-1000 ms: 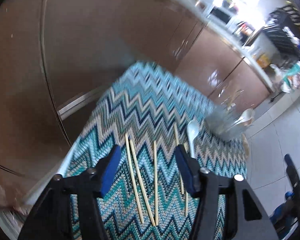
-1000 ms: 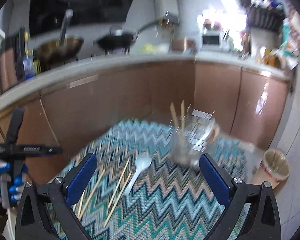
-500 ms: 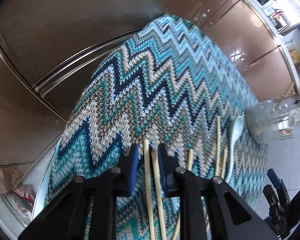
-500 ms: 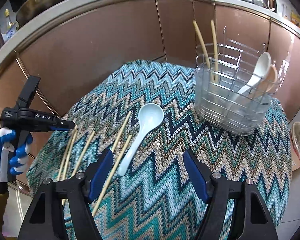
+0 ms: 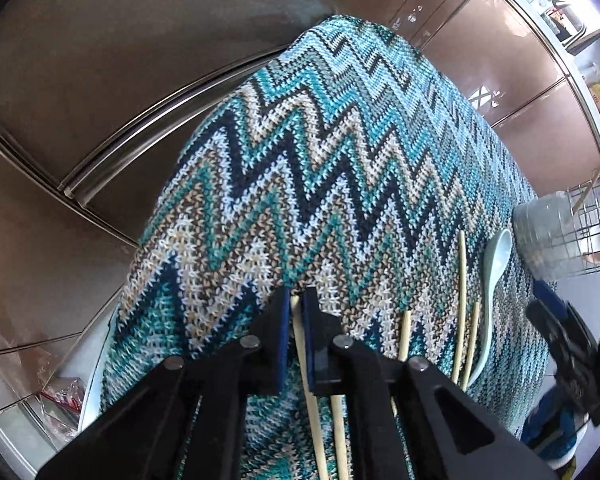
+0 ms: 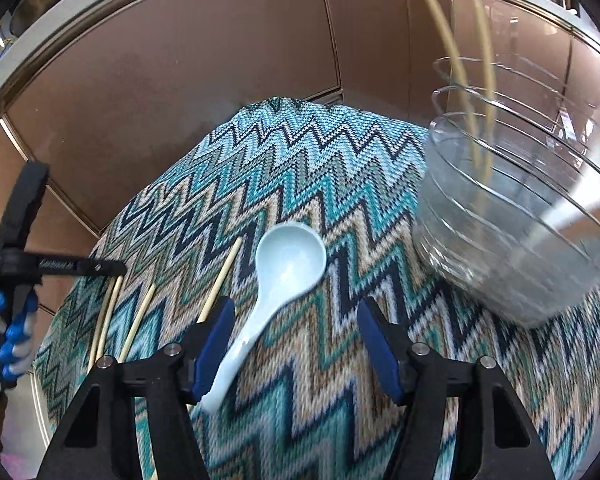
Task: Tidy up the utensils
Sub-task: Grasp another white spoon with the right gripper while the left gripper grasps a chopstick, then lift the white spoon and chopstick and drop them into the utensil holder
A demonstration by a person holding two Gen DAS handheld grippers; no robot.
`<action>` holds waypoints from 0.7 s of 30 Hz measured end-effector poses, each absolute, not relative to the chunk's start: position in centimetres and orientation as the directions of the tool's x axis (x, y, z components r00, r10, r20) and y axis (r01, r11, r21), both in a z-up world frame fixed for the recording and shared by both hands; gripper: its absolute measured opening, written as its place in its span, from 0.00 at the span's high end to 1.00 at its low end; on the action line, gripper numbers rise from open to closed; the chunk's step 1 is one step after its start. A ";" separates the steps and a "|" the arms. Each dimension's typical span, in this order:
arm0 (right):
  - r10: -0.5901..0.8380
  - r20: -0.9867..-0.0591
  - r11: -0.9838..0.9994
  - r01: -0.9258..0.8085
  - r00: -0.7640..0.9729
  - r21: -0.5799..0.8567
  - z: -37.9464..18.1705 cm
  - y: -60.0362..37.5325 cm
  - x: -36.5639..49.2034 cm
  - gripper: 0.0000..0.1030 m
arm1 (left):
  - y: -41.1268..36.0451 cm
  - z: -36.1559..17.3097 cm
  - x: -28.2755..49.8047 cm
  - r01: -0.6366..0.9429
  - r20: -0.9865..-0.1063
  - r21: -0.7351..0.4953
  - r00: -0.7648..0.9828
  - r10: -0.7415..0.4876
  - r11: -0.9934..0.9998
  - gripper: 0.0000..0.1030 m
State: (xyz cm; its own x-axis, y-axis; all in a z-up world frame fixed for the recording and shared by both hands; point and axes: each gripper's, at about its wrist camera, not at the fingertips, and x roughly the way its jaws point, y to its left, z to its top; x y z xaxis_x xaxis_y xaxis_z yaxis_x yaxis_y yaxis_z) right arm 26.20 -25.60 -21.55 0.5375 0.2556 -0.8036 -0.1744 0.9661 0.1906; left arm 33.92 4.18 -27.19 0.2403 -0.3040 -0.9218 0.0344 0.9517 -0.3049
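Two blue-padded fingers of the left tongs (image 5: 296,304) are clenched on one pale chopstick (image 5: 300,340) at the lower middle of the left wrist view, the stick running down between them toward the bottom edge. A second chopstick (image 5: 338,436) lies just beside it, under the right finger. Further right in that frame, three more chopsticks (image 5: 462,300) lie on the zigzag-knit cloth (image 5: 320,152) that covers the table, and a light blue spoon (image 5: 496,252) lies just right of them, its bowl toward the upper right. Beyond the spoon, at the right edge, stands a wire utensil holder (image 5: 560,236).

In the right wrist view the right tongs (image 6: 296,344) are released, their fingers spread wide low in the frame. The spoon (image 6: 284,276) lies between them on the cloth (image 6: 300,160), its handle slanting down to the left finger; whether it touches the pad cannot be told. Loose chopsticks (image 6: 140,316) lie left of it. At the left edge the left tongs (image 6: 112,269) reach over those sticks, gripped by a blue-and-white gloved hand (image 6: 8,332). At the upper right the holder (image 6: 512,216) appears blurred, with two chopsticks (image 6: 452,52) standing in it. Brown cabinet doors (image 6: 180,80) fill the background.
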 end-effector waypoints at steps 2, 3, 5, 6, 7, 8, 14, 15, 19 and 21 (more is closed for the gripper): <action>0.249 -0.812 0.968 -0.171 0.528 0.186 -22.1 -25.7 27.6 0.44 | 4.4 -27.2 33.9 0.034 -0.918 -0.313 0.244 -0.312 0.949 0.94; 0.239 -0.818 0.970 -0.168 0.523 0.177 -22.4 -25.7 28.4 0.44 | 4.4 -27.2 33.8 0.034 -0.916 -0.317 0.247 -0.316 0.948 0.95; 0.231 -0.825 0.971 -0.170 0.516 0.166 -22.8 -25.8 29.4 0.44 | 4.7 -27.1 33.7 0.036 -0.911 -0.327 0.253 -0.326 0.944 0.95; 0.233 -0.828 0.971 -0.176 0.509 0.165 -23.0 -25.7 29.9 0.45 | 4.8 -27.1 33.7 0.036 -0.908 -0.334 0.256 -0.332 0.942 0.95; 0.232 -0.834 0.970 -0.182 0.501 0.161 -23.3 -25.7 30.3 0.45 | 4.8 -27.0 33.7 0.037 -0.904 -0.341 0.261 -0.339 0.939 0.95; 0.233 -0.837 0.970 -0.186 0.495 0.160 -23.5 -25.7 30.6 0.46 | 4.9 -26.9 33.6 0.038 -0.902 -0.344 0.264 -0.341 0.938 0.95; 0.262 -0.845 0.960 -0.219 0.466 0.177 -24.8 -25.6 31.9 0.77 | 4.9 -26.4 33.1 0.049 -0.885 -0.362 0.294 -0.360 0.931 0.95; 0.273 -0.840 0.957 -0.221 0.468 0.188 -24.8 -25.7 32.0 0.84 | 4.9 -26.3 33.0 0.051 -0.884 -0.361 0.299 -0.359 0.931 0.95; 0.284 -0.827 0.954 -0.228 0.486 0.194 -23.9 -25.8 31.6 0.93 | 5.0 -25.6 32.4 0.060 -0.875 -0.361 0.323 -0.360 0.931 0.95; 0.278 -0.821 0.955 -0.234 0.499 0.181 -23.3 -25.6 30.9 0.93 | 5.3 -24.9 31.9 0.062 -0.867 -0.365 0.341 -0.364 0.929 0.95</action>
